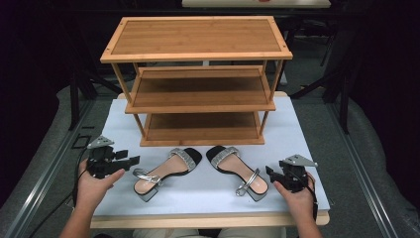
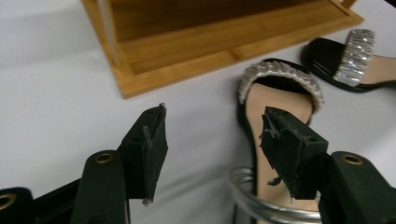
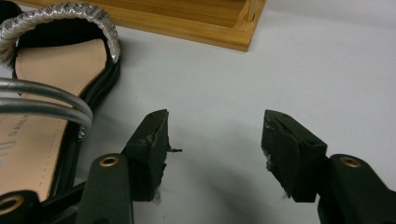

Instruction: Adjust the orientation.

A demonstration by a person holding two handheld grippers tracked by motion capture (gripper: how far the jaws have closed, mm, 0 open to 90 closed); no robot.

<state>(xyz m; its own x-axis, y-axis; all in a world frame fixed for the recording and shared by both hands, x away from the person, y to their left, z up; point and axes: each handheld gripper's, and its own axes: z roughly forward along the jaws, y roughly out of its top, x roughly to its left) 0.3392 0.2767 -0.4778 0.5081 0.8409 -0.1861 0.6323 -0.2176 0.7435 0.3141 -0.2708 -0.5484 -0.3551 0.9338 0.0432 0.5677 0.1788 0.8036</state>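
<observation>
Two black sandals with silver glitter straps lie on the white table (image 1: 307, 144) in front of a three-tier bamboo shoe rack (image 1: 198, 37). The left sandal (image 1: 166, 171) points its toe toward the rack, and so does the right sandal (image 1: 237, 168). My left gripper (image 1: 130, 158) is open just left of the left sandal's heel, with nothing between its jaws. In the left gripper view, the left gripper (image 2: 215, 116) faces that sandal (image 2: 280, 100). My right gripper (image 1: 271, 172) stands open right of the right sandal's heel. In the right gripper view, the right gripper (image 3: 215, 121) has that sandal (image 3: 60, 65) at its left.
All three rack shelves are bare; the bottom shelf (image 2: 196, 51) sits just behind the sandals, and its corner (image 3: 187, 23) is near the right gripper. The second sandal (image 2: 348, 58) lies farther off. Dark floor and metal frames surround the table.
</observation>
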